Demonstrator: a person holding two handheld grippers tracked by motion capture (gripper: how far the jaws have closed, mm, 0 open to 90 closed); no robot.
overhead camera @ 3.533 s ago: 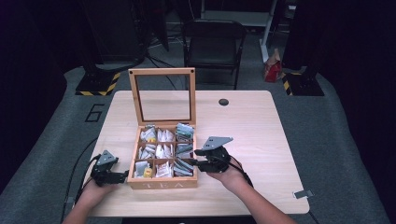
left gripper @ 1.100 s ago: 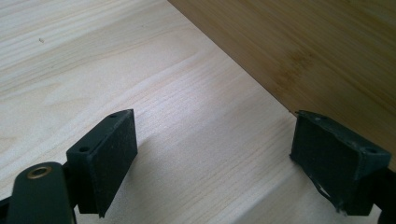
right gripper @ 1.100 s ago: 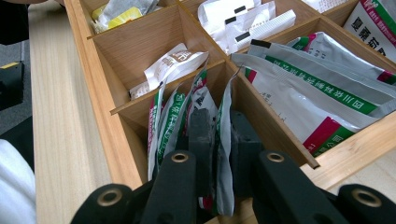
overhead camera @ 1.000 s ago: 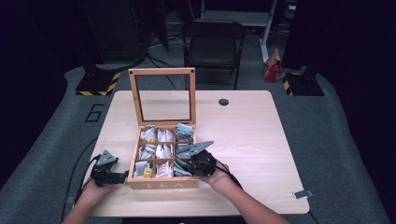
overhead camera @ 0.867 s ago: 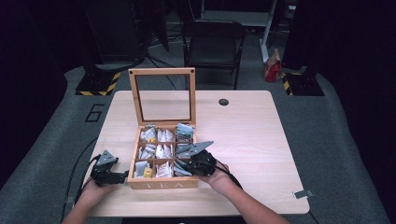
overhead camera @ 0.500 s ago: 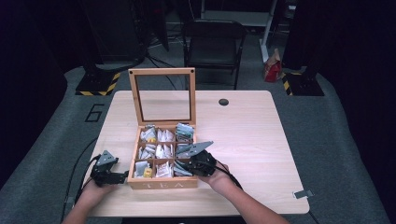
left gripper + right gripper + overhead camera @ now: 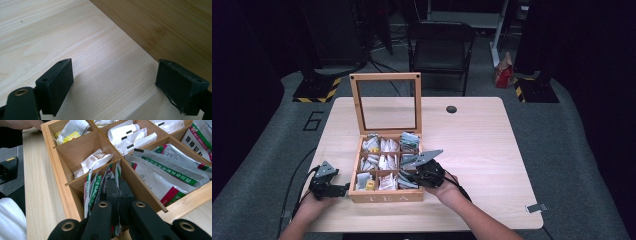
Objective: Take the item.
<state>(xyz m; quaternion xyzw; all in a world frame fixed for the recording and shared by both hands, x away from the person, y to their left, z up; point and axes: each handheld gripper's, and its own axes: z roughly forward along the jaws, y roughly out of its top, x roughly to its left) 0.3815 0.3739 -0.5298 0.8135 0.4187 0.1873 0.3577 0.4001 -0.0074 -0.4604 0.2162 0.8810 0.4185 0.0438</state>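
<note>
Place: looked like a lab or studio.
Evidence: black curtains (image 7: 257, 55), hazard-striped stand bases (image 7: 314, 90), grey floor (image 7: 572, 140), folding chair (image 7: 439, 47).

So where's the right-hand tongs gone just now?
In the high view the right tongs are down in the tea box's front right compartment, shut on a green and white sachet among the others there.

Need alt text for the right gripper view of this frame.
The right gripper has its jaws shut on a green-striped tea packet in a corner compartment of a wooden tea box. Neighbouring compartments hold more packets.
</note>
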